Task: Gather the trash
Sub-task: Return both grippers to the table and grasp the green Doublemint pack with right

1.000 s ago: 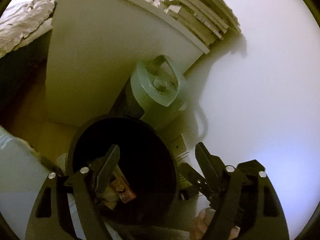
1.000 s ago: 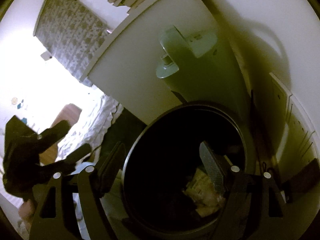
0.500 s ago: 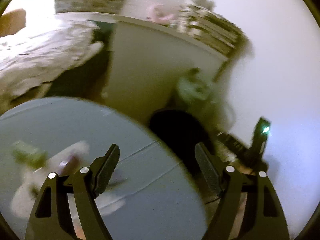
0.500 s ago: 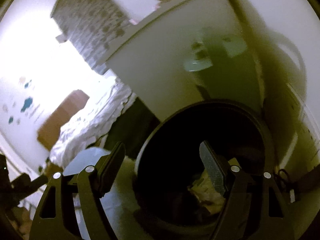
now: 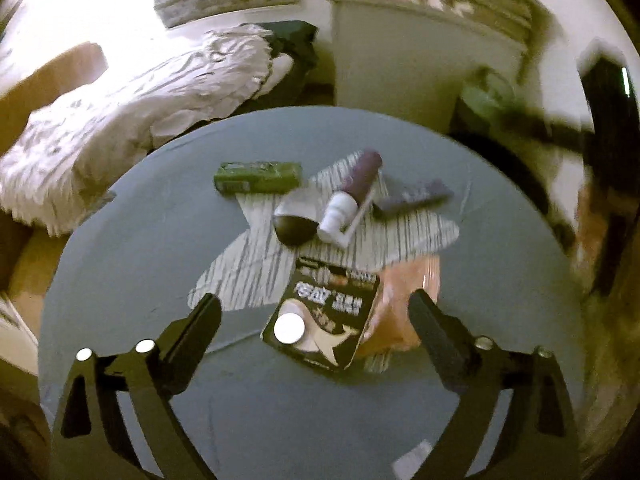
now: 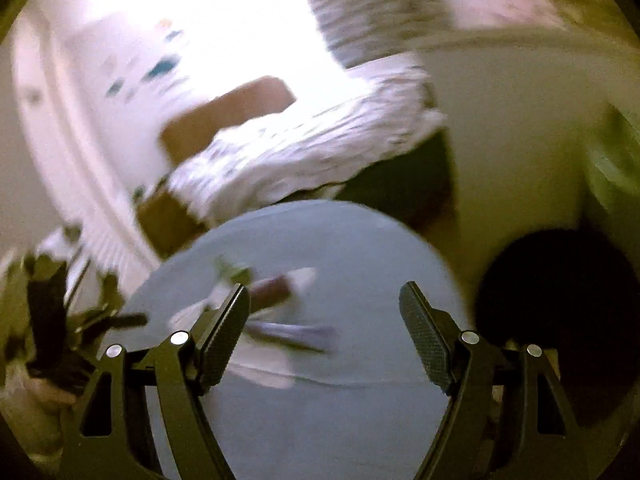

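Both cameras have swung away from the dark bin they looked into a second ago and now face the round grey table.

From the left wrist, the left gripper [image 5: 314,312] hangs over the table [image 5: 120,280] with its fingers spread wide and nothing between the pads. A black packet [image 5: 326,320] with white lettering lies flat in the gap between the fingertips, nearer the right finger, partly overlapping an orange wrapper [image 5: 404,304] that reaches close to that finger. Beyond them sits a striped white paper [image 5: 256,256], and on it a dark round piece [image 5: 294,226], a purple bottle [image 5: 354,194] with a white cap lying on its side, and a purple strip [image 5: 412,198]. A green box [image 5: 258,177] lies at the far edge of the paper. A rumpled white blanket [image 5: 132,108] and a white cabinet [image 5: 408,60] stand behind the table.

From the right wrist, heavily blurred, the right gripper [image 6: 324,312] is also wide apart and empty, above the table [image 6: 340,408]. The trash shows as smears ahead of the left finger. The bin [image 6: 556,300] is a dark round shape right of the table.
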